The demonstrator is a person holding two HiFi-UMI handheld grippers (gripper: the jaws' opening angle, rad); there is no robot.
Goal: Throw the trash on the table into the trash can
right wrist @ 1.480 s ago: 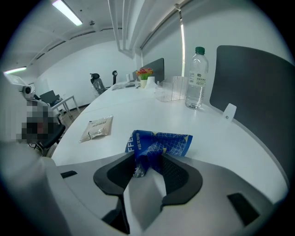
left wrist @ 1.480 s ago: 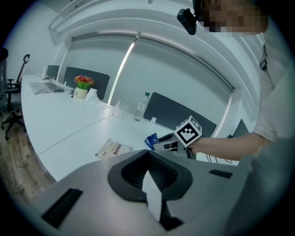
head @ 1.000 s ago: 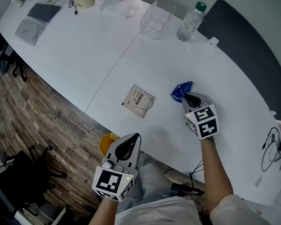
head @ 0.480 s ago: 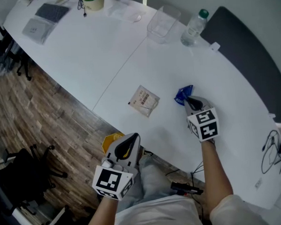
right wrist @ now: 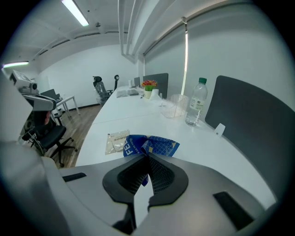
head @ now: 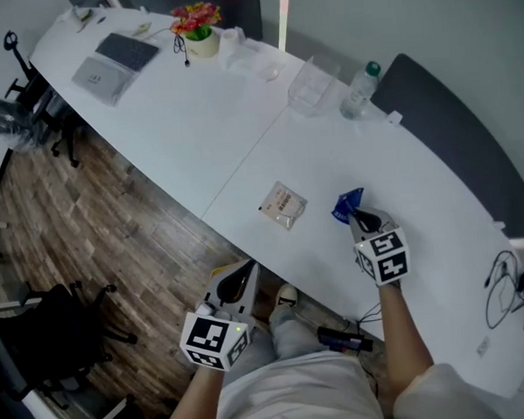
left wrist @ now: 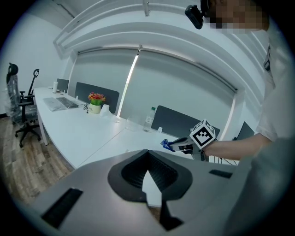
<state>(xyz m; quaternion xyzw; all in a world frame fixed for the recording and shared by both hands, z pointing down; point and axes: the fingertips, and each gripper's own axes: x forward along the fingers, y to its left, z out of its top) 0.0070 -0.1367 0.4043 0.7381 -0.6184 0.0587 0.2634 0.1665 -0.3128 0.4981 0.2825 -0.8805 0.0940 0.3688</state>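
Your right tool [head: 360, 217] pinching blue wrapper [head: 347, 203], over surface [head: 196, 120] close to near edge. Tan packet [head: 284, 205] flat just left of wrapper, forward-right of your left tool [head: 239, 277]. Left tool pressed together, empty, off near edge. No trash can in view.

The right gripper [head: 359, 217] is held out ahead on a bare, nearly straight forearm [head: 398, 328], marker cube facing up. Its jaws are pressed together on a blue wrapper [right wrist: 152, 145] pinched at their tips. A pale sleeve [head: 429, 392] covers that upper arm. The left gripper [head: 241, 277] sits low and close to the body, pointing forward. Its jaws look closed with nothing between them, though the wide-angle view makes the tips hard to judge.
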